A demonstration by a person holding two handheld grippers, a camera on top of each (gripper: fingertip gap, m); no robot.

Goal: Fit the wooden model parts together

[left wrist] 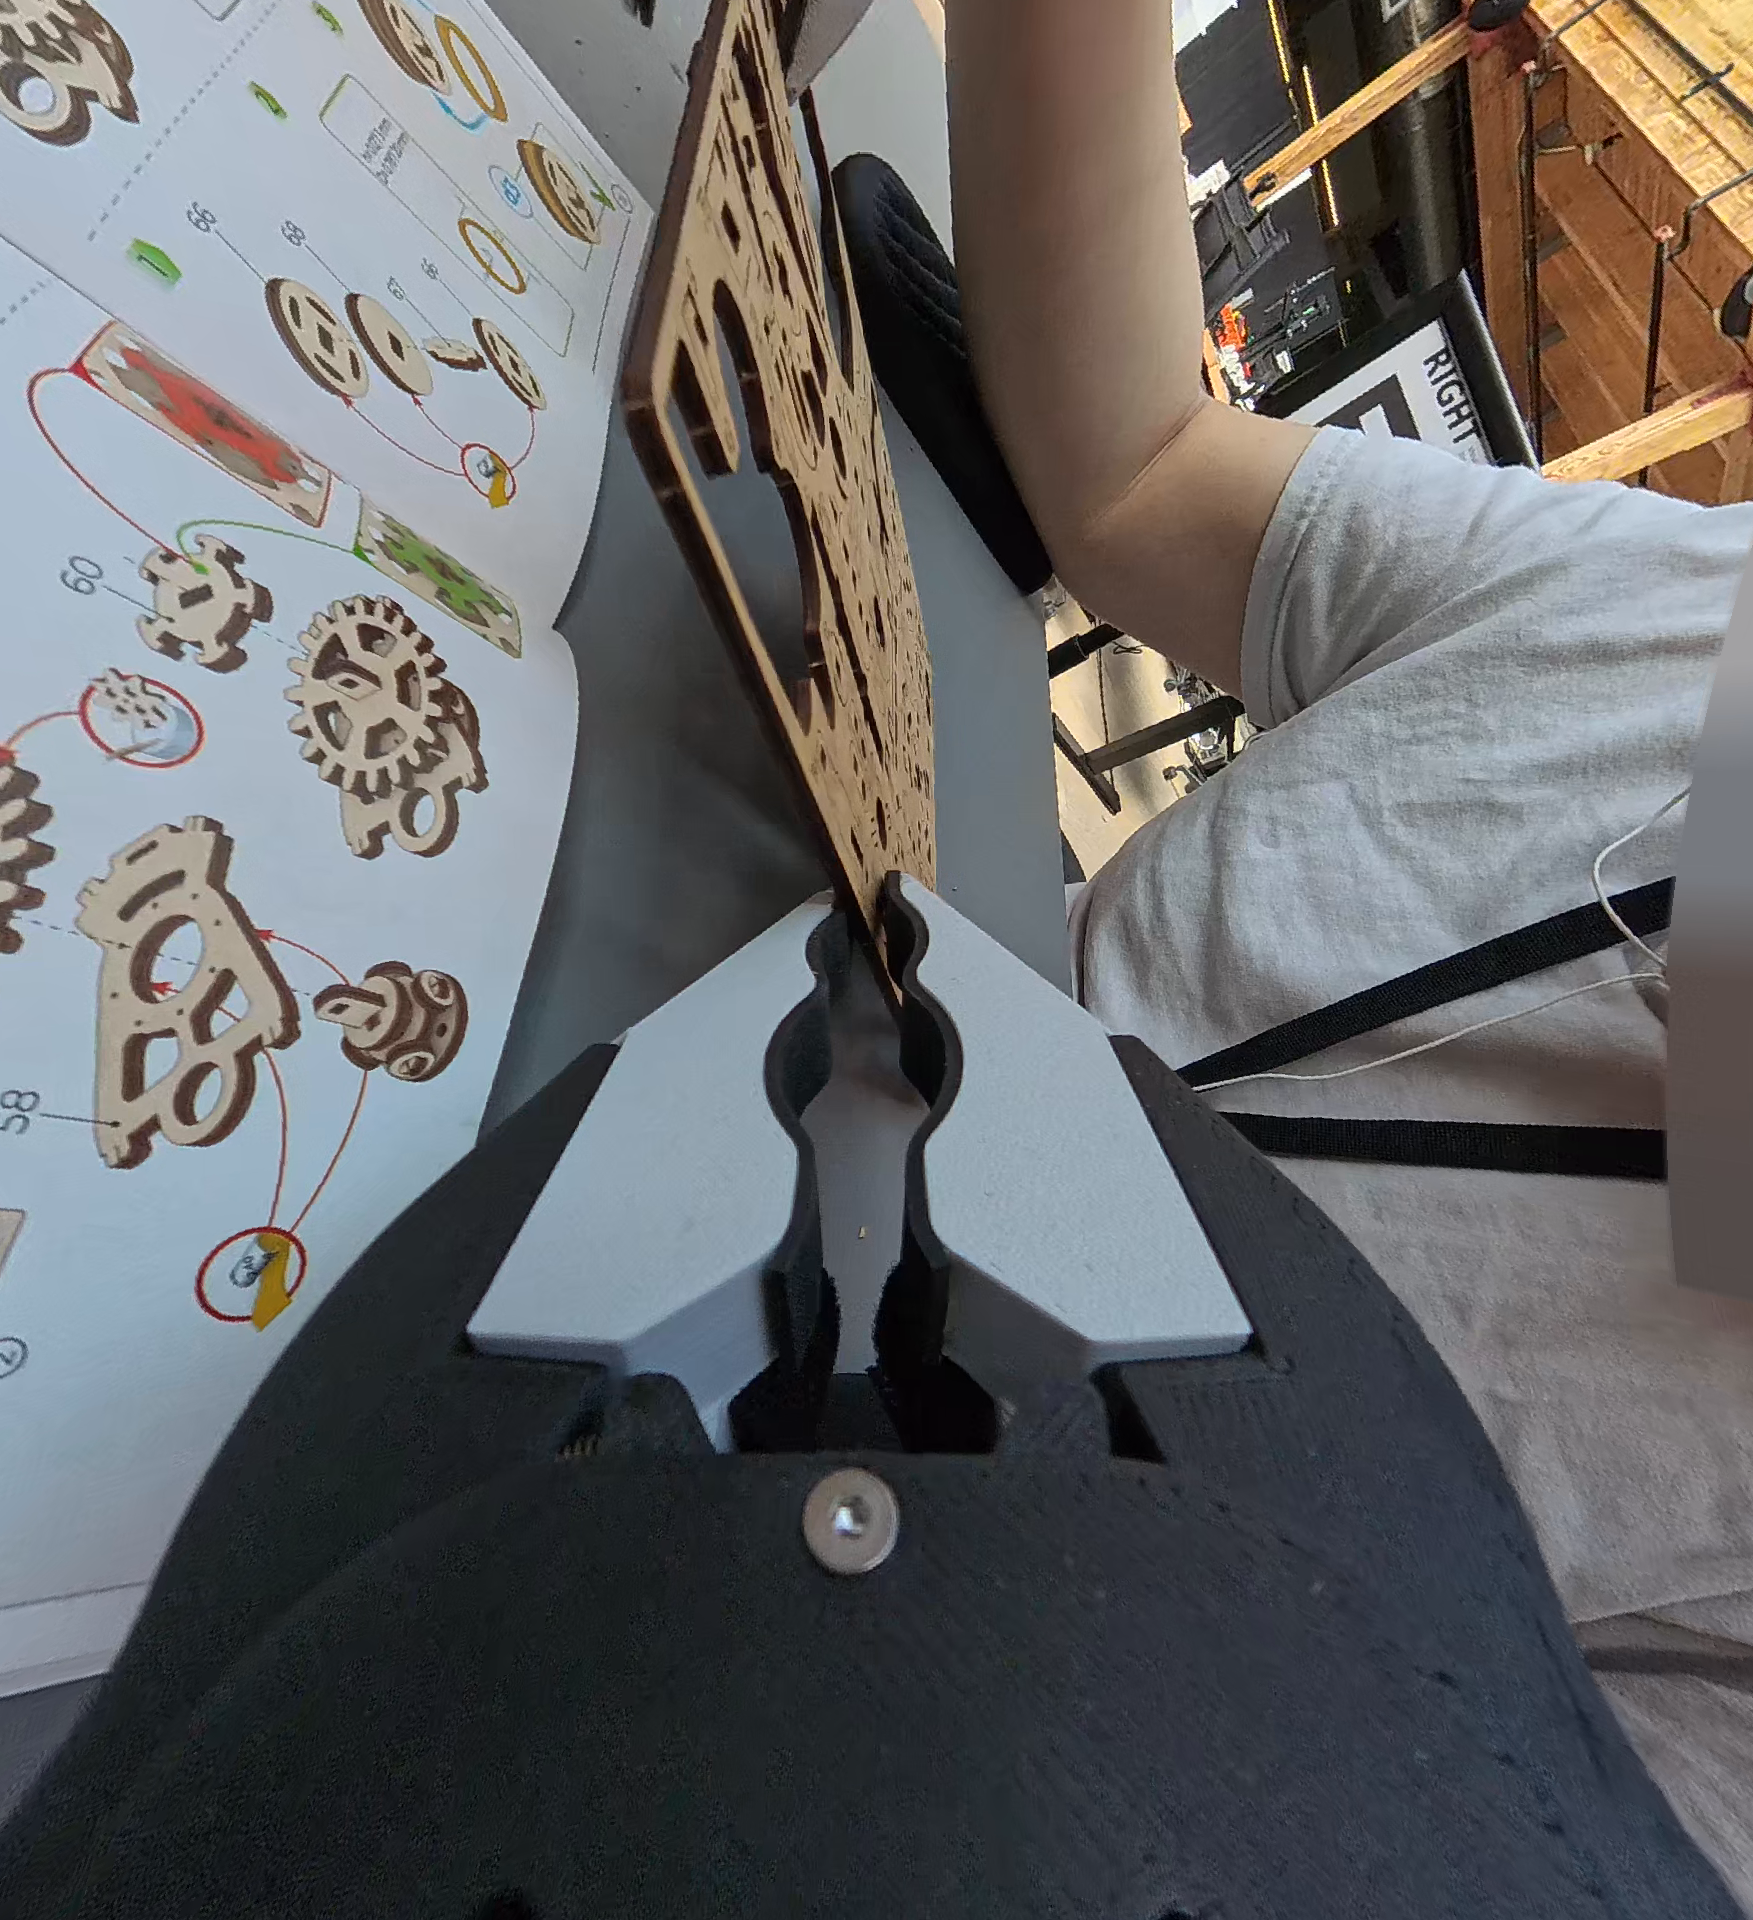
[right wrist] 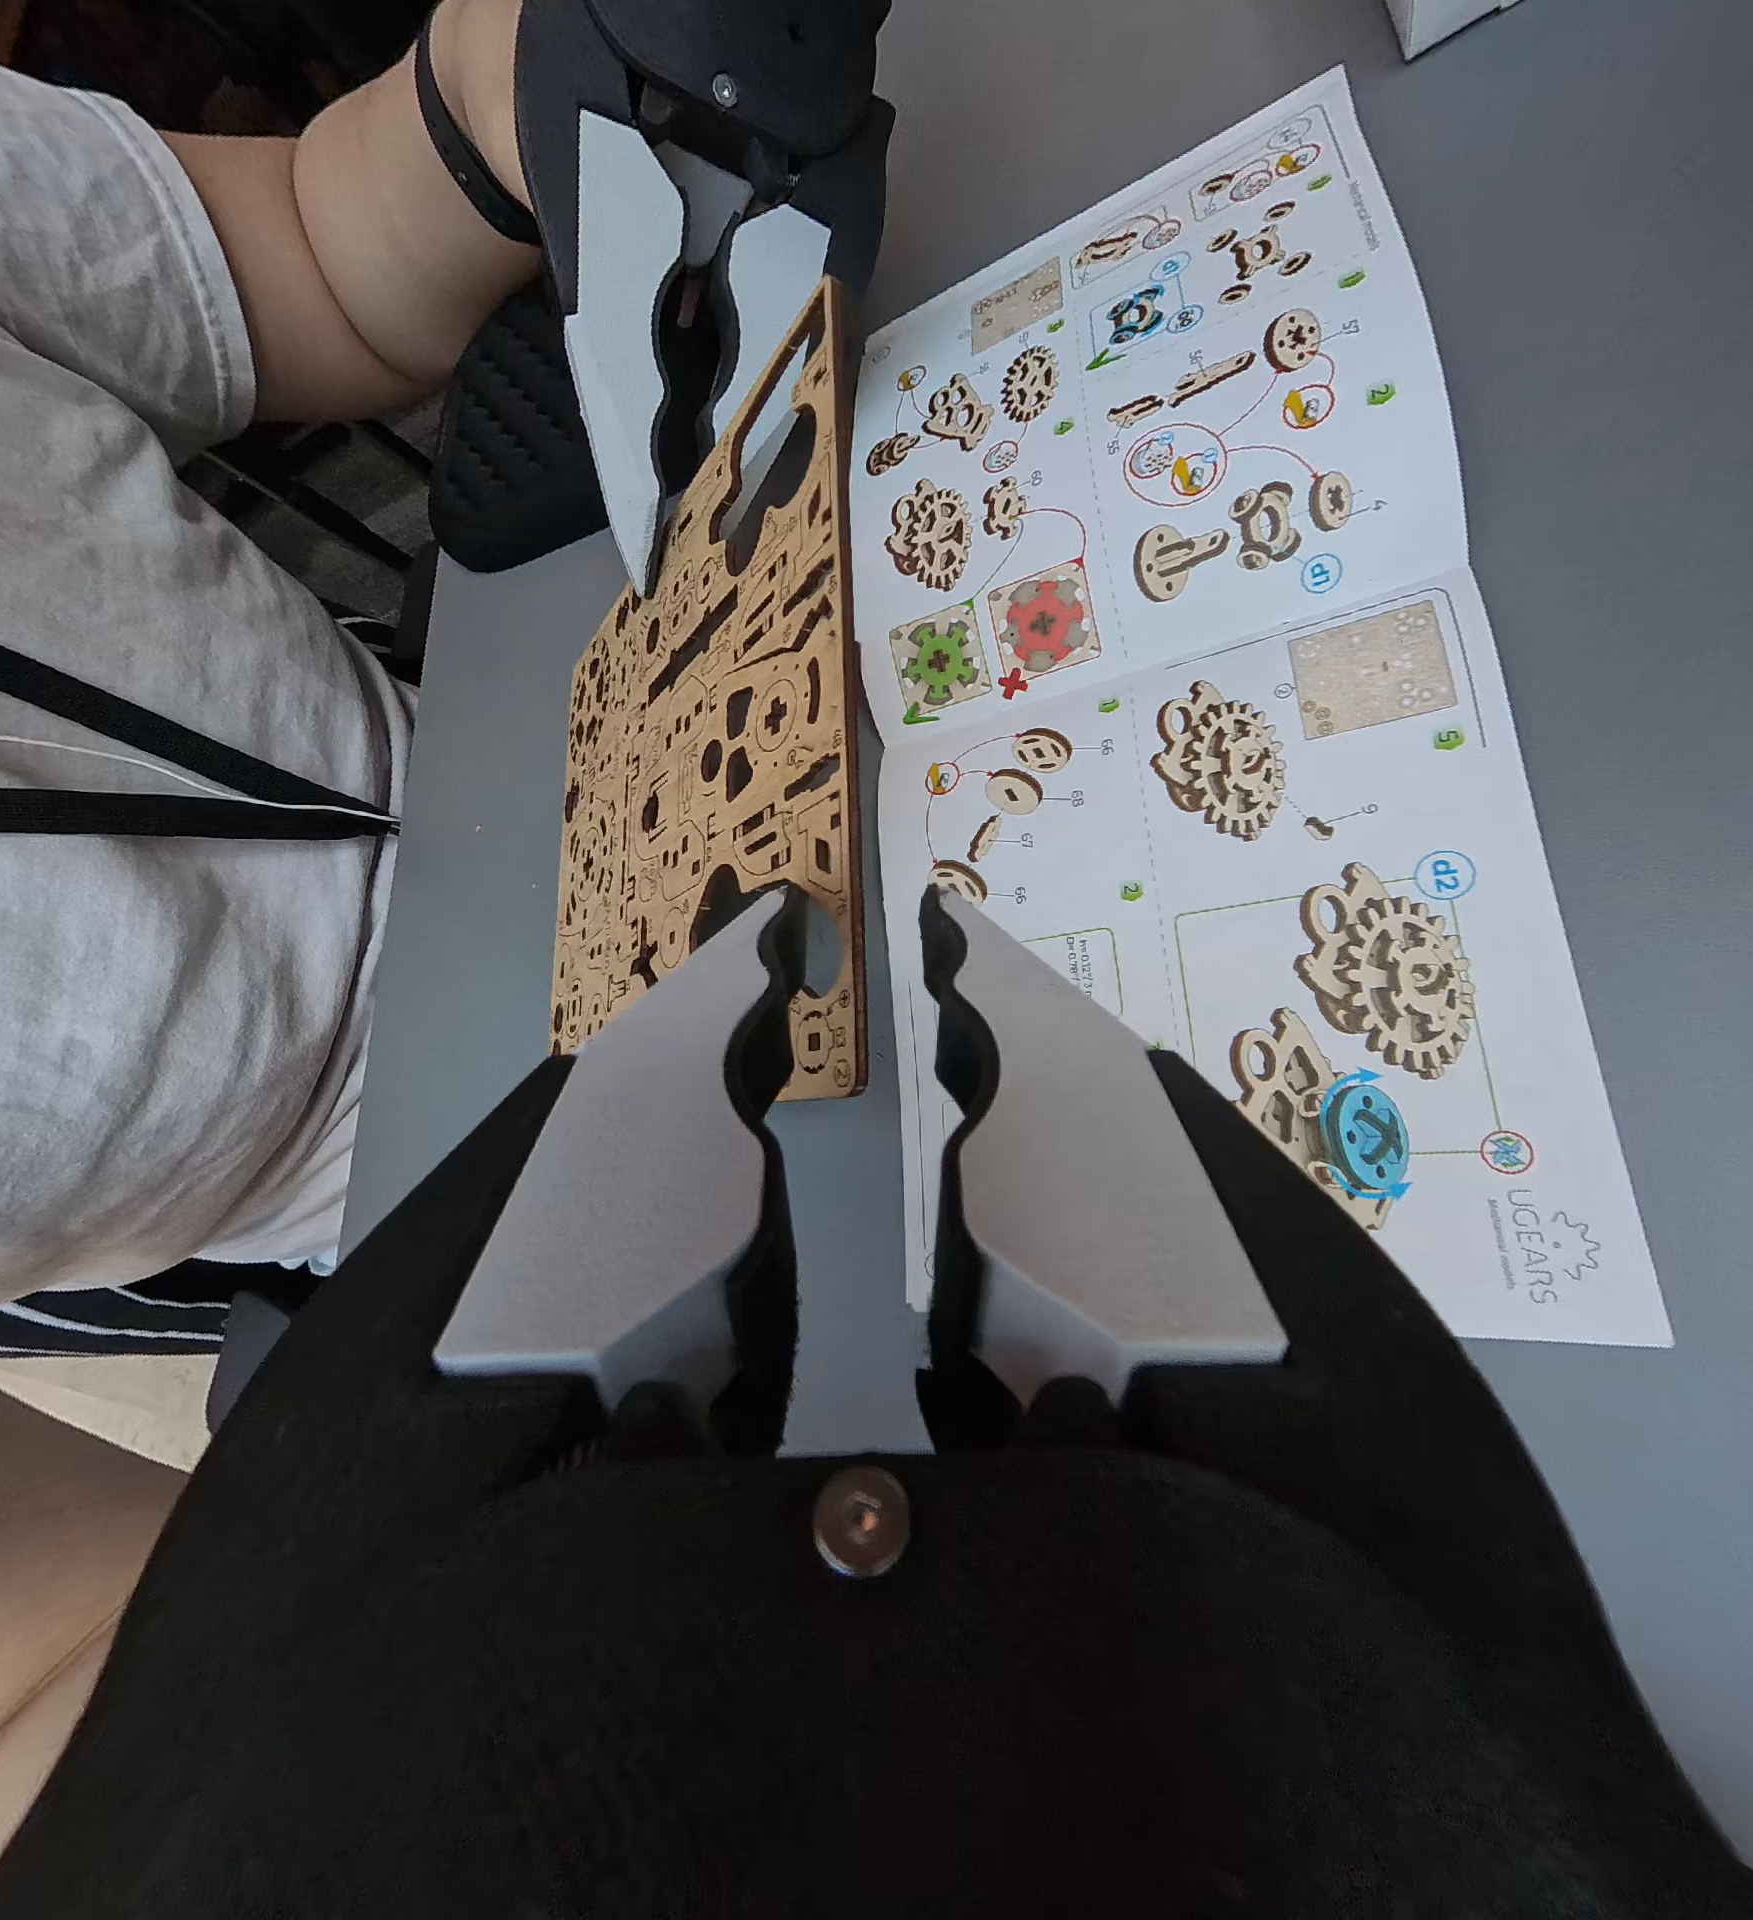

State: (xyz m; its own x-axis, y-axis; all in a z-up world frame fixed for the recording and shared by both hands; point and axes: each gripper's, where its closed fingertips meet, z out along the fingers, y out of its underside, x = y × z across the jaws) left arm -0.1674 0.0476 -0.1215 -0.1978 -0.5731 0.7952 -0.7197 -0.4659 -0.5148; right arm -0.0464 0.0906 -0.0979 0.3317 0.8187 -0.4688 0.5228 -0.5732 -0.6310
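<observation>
wooden sheet (right wrist: pixel 716 748) on table (right wrist: pixel 1630 416) (person's side), instruction leaflet (right wrist: pixel 1267 727) just beside

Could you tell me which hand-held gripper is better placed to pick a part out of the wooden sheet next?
The right hand-held gripper: it is open and empty over the wooden sheet. The left hand-held gripper is shut on the sheet's edge.

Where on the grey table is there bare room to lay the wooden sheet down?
Bare grey table lies beyond the white instruction sheet, on the side away from the person. Crowded: the laser-cut wooden parts sheet, pinched by the left gripper, abuts the instructions; right gripper open above it.
</observation>
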